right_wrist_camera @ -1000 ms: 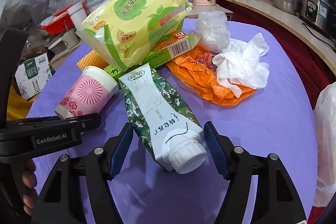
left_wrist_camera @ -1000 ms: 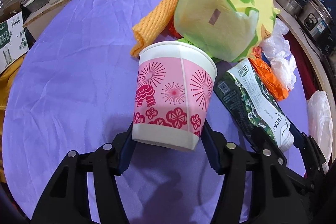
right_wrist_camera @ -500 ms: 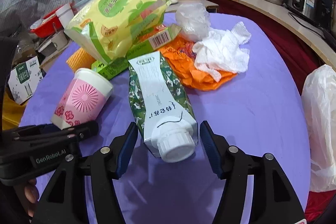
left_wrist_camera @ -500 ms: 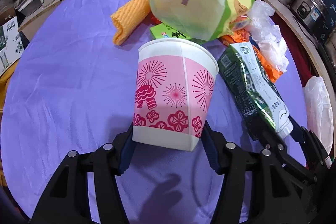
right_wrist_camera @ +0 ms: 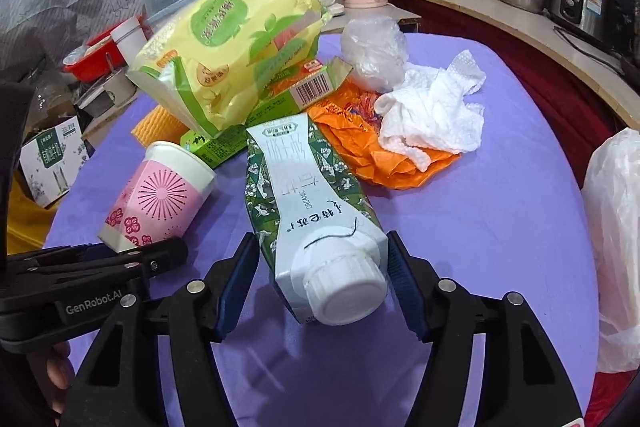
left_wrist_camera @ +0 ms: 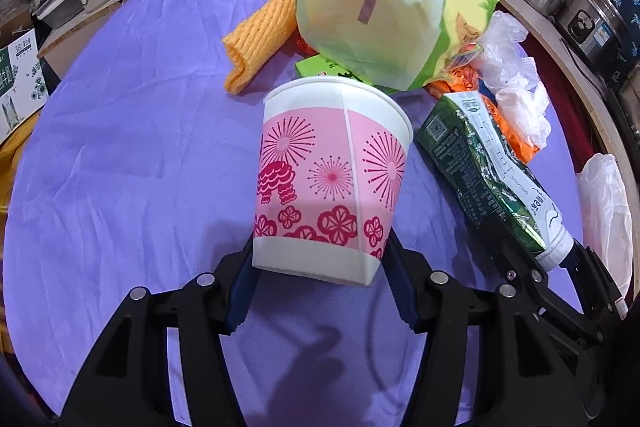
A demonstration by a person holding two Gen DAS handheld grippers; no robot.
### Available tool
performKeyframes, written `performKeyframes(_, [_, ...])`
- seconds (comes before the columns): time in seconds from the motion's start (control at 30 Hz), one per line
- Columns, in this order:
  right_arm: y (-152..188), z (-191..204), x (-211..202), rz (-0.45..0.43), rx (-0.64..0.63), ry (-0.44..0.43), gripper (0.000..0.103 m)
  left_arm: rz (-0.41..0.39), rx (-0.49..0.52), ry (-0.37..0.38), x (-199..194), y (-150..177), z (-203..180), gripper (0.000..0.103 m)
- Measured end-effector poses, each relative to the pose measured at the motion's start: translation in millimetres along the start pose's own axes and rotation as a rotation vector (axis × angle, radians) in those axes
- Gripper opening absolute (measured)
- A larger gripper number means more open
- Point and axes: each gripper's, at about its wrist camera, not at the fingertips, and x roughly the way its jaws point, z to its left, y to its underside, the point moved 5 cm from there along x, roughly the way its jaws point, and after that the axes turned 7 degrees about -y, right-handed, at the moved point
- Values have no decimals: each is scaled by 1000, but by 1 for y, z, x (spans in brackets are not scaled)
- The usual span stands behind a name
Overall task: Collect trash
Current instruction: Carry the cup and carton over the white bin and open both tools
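My left gripper (left_wrist_camera: 320, 281) is shut on a pink and white paper cup (left_wrist_camera: 330, 183) at its base and holds it above the purple tablecloth (left_wrist_camera: 120, 155). The cup also shows in the right wrist view (right_wrist_camera: 156, 197). My right gripper (right_wrist_camera: 324, 285) is shut on a green and white milk carton (right_wrist_camera: 312, 215) at its capped end; the carton also shows in the left wrist view (left_wrist_camera: 488, 179). Behind them lies a heap of trash: a yellow-green bag (right_wrist_camera: 228, 51), a green box (right_wrist_camera: 276, 103), an orange bag (right_wrist_camera: 372, 147), white tissue (right_wrist_camera: 432, 107) and crumpled clear plastic (right_wrist_camera: 374, 51).
An orange foam net (left_wrist_camera: 260, 35) lies left of the heap. A white plastic bag (right_wrist_camera: 616, 239) hangs at the table's right edge. Kitchen pots, a kettle and bottles stand on the counter (right_wrist_camera: 520, 7) behind. A cardboard box (right_wrist_camera: 52, 155) sits at the left.
Both grippers have tightened on the cup and the carton and lifted them slightly; the trash heap looks a little farther away than one second ago.
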Motion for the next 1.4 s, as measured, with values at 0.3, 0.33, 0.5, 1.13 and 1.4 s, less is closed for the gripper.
performKeyframes(0.3, [-5, -8, -47, -79, 27, 34, 60, -56, 40, 25, -33, 4, -19, 55])
performKeyframes(0.33, [-5, -10, -51, -86, 30, 37, 60, -61, 47, 29, -36, 5, -23, 55])
performKeyframes(0.5, [-5, -24, -81, -140, 63, 57, 59, -90, 87, 47, -55, 10, -43, 55])
performKeyframes(1.13, [33, -171, -212, -306, 290, 318, 59, -178, 371, 199, -114, 44, -208, 55])
performKeyframes(1.4, [64, -234, -231, -297, 386, 425, 59, -147, 464, 279, -115, 62, -286, 55])
